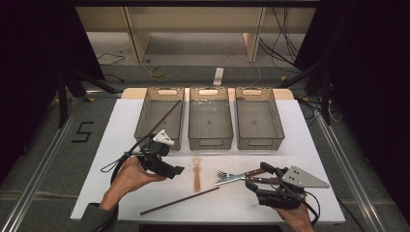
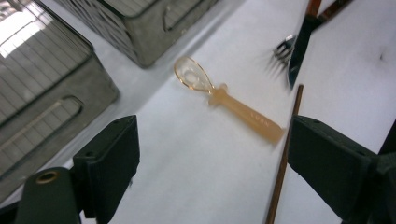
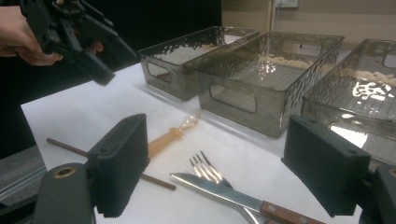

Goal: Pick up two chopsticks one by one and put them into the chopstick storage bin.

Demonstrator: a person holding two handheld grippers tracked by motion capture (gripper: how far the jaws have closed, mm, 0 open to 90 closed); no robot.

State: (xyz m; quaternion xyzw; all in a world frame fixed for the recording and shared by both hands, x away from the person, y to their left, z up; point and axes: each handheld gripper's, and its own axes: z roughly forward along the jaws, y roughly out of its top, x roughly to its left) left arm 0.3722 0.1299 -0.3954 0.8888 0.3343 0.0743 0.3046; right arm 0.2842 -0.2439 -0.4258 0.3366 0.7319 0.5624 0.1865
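Observation:
My left gripper (image 1: pixel 170 166) hovers open over the table's left half, held by a hand. In the left gripper view its jaws (image 2: pixel 212 140) stand wide apart above a translucent amber spoon (image 2: pixel 229 105), with a brown chopstick (image 2: pixel 284 158) beside the right jaw. My right gripper (image 1: pixel 259 177) is open at the front right, its jaws pointing left at the handles of a wood-handled knife (image 1: pixel 239 177) and a fork (image 1: pixel 223 174). In the right gripper view the knife (image 3: pixel 224 193) and fork (image 3: pixel 205 168) lie between the open jaws (image 3: pixel 219 156), untouched.
Three grey translucent bins (image 1: pixel 210 140) stand in a row at the back of the white table (image 1: pixel 309 145). A second chopstick (image 1: pixel 167 116) leans inside the left bin. The spoon (image 1: pixel 196 175) and loose chopstick (image 1: pixel 180 200) lie at centre front.

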